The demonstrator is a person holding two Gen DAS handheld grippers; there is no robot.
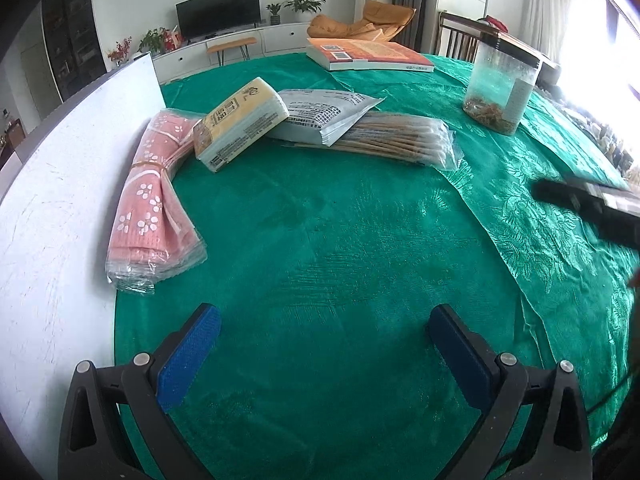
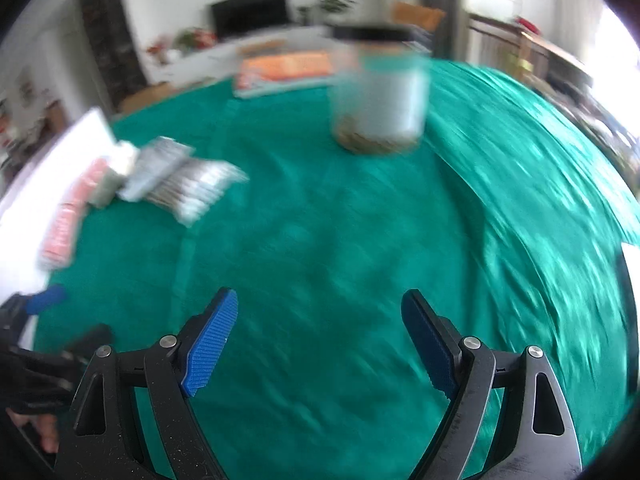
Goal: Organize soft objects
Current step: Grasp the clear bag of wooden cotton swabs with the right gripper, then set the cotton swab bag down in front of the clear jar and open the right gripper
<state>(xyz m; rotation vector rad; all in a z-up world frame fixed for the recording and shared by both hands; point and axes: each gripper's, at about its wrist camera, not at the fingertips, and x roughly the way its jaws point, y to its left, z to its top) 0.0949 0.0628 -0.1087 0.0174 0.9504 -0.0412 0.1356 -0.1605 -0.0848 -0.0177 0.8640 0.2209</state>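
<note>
On the green tablecloth [image 1: 320, 240], at the far left, lie a pink flowered cloth pack [image 1: 150, 200], a yellow tissue pack [image 1: 240, 122], a grey printed pouch [image 1: 328, 114] and a bag of cotton swabs [image 1: 400, 140]. My left gripper [image 1: 324, 320] is open and empty, well short of them. My right gripper [image 2: 320, 300] is open and empty over bare cloth. Its view is motion-blurred; the same packs [image 2: 160, 176] show at its left, along with the left gripper's blue pad [image 2: 46, 298].
A clear plastic jar [image 1: 500, 84] with a dark lid stands at the back right; it also shows in the right wrist view [image 2: 380, 92]. An orange book [image 1: 368, 54] lies at the far edge. A white board [image 1: 60, 200] borders the cloth on the left.
</note>
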